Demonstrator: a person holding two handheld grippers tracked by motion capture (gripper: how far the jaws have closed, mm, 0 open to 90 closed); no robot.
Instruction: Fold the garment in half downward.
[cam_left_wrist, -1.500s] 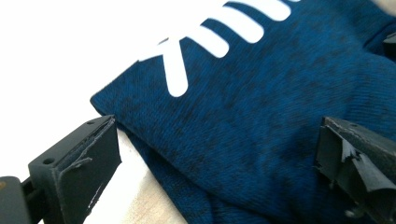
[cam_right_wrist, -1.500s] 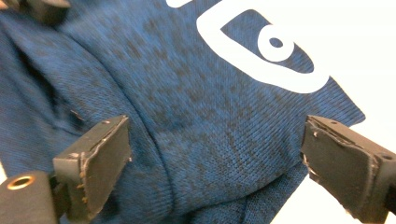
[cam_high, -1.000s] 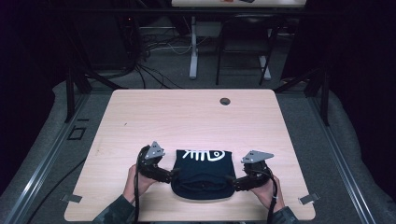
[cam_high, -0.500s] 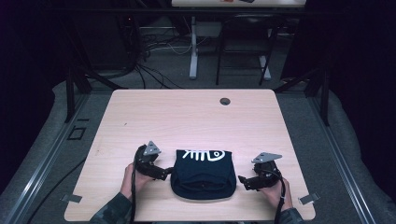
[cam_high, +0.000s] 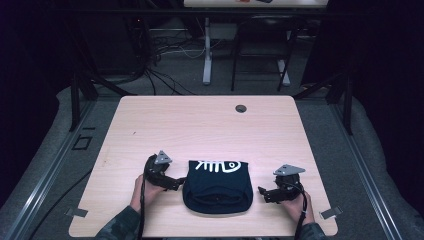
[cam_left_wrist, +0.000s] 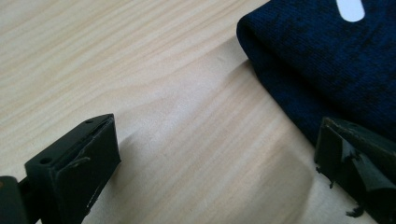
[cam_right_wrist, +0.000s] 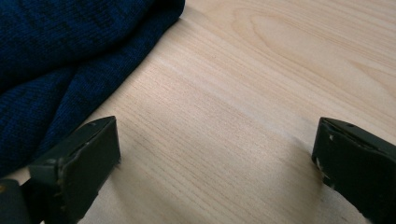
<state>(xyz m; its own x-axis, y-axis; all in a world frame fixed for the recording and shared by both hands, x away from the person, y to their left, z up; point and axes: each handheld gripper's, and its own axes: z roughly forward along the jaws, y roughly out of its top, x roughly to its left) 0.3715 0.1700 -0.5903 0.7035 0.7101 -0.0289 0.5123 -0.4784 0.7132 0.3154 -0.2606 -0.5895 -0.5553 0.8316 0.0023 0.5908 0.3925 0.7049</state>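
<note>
Left gripper (cam_high: 176, 183) low over the near part of the light wooden table (cam_high: 200, 125), held in a hand (cam_high: 142, 187) entering from the bottom edge, jaws spread wide and aimed toward the left side of a folded dark navy garment (cam_high: 217, 186). Seen in the left gripper view (cam_left_wrist: 215, 179): two black jaws well apart with bare wood grain between them, nothing gripped, the right-hand jaw just beside or perhaps brushing the garment's folded edge (cam_left_wrist: 327, 70), actual contact impossible to judge. Part of a white print (cam_left_wrist: 350, 9) showing at the top of that view on the knit cloth. Right gripper (cam_high: 264, 192) on the opposite side of the garment, held in the other hand (cam_high: 296, 205), near the cloth but with a strip of bare table between. Seen in the right gripper view (cam_right_wrist: 215, 170): jaws likewise wide apart, empty, wood between them, rumpled navy knit (cam_right_wrist: 60, 56) lying past and beside the left-hand jaw. Garment lying flat near the table's front edge, roughly centred between the two grippers, folded into a compact shape with a rounded near end and a white fish-skeleton design (cam_high: 219, 165) on its far part. Small round dark hole (cam_high: 241, 108) near the far edge of the table. Beyond the table, grey floor with cables (cam_high: 160, 80) and white desk legs (cam_high: 207, 55) in a dim room.
</note>
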